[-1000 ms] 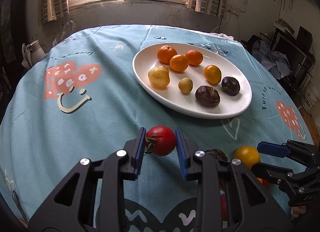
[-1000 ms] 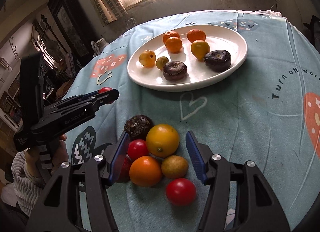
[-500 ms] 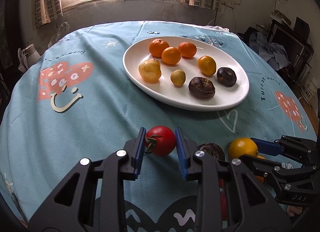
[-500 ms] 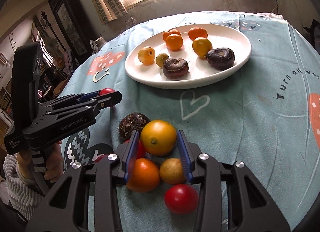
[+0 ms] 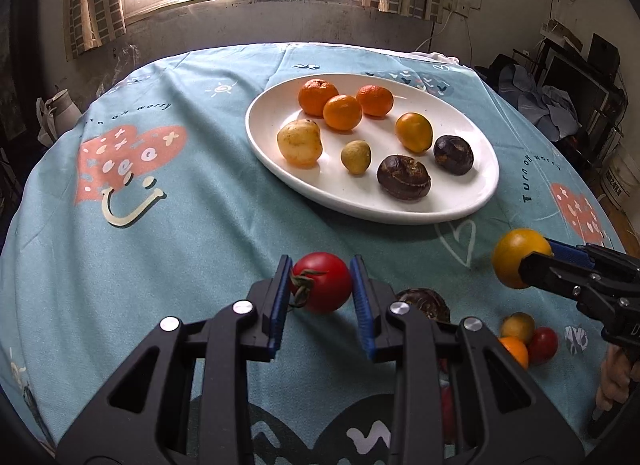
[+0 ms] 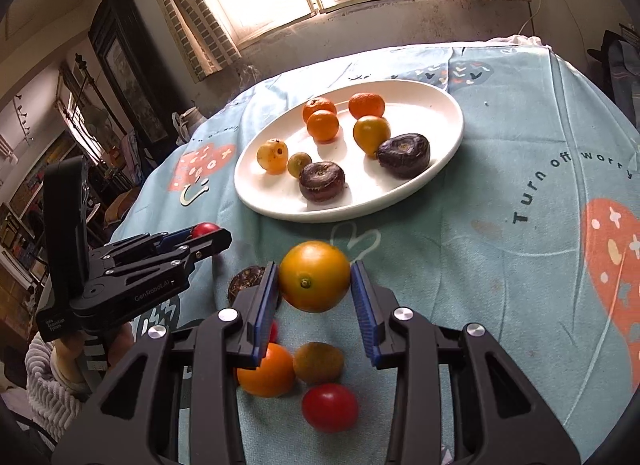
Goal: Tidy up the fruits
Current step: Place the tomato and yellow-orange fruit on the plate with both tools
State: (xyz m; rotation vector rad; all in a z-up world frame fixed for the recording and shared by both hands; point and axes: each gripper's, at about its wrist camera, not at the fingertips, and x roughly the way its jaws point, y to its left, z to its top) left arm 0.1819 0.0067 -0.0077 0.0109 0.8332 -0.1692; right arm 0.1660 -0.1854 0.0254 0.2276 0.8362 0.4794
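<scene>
My left gripper (image 5: 320,285) is shut on a red tomato (image 5: 325,281) and holds it above the cloth, short of the white oval plate (image 5: 472,209). My right gripper (image 6: 314,285) is shut on a yellow-orange fruit (image 6: 314,275), lifted off the pile. In the left wrist view that fruit (image 5: 518,261) shows at the right. The plate (image 6: 440,169) holds several fruits: three tangerines, yellow fruits and two dark purple ones. Under the right gripper lie an orange (image 6: 266,371), a brownish fruit (image 6: 319,362), a red tomato (image 6: 329,407) and a dark fruit (image 6: 245,281).
The round table is covered by a light blue printed cloth (image 5: 160,193). A window and wall stand behind it. Clutter and furniture sit off the right edge (image 5: 580,97). A dark cabinet (image 6: 124,73) stands at the left.
My right gripper closed on the yellow-orange fruit and lifted it off the pile. My left gripper, still holding the tomato, has risen and moved toward the plate.
</scene>
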